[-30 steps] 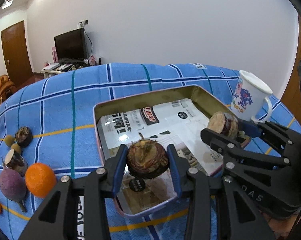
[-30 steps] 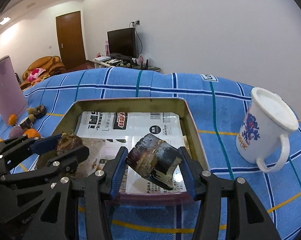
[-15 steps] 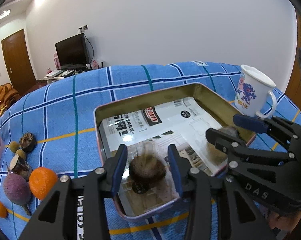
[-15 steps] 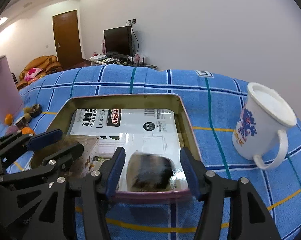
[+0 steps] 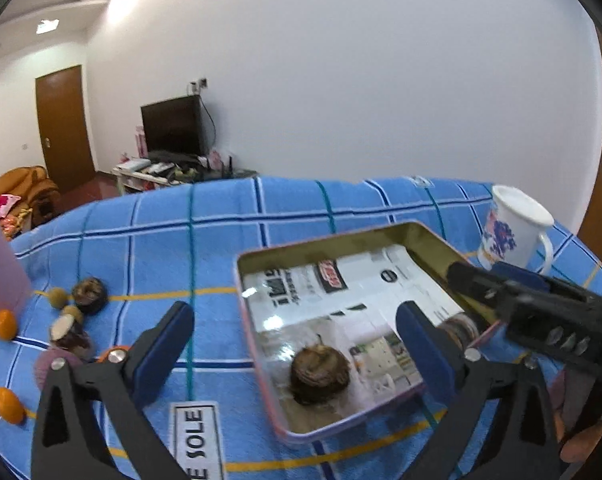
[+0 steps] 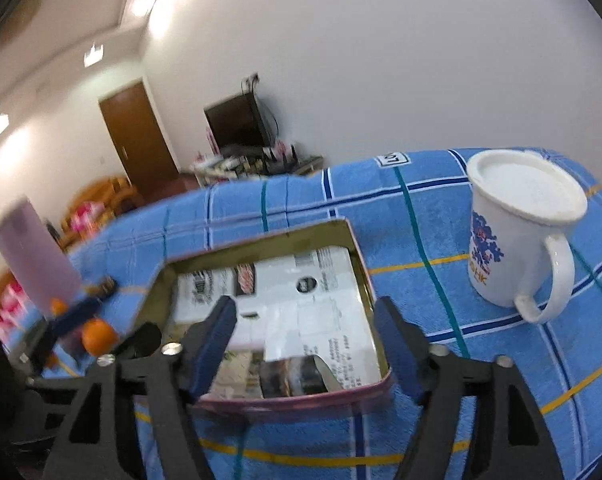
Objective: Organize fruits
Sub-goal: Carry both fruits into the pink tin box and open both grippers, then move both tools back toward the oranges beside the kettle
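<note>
left tool gaping, jaws just opening, nothing between | right tool likewise spreading, empty | I am dropping both roots in tin to group them | loose fruit waiting at 9 o'clock

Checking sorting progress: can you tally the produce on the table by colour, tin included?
Orange fruits: 3
Dark brown pieces: 4
Small tan balls: 2
Purple root: 1
Total: 10
</note>
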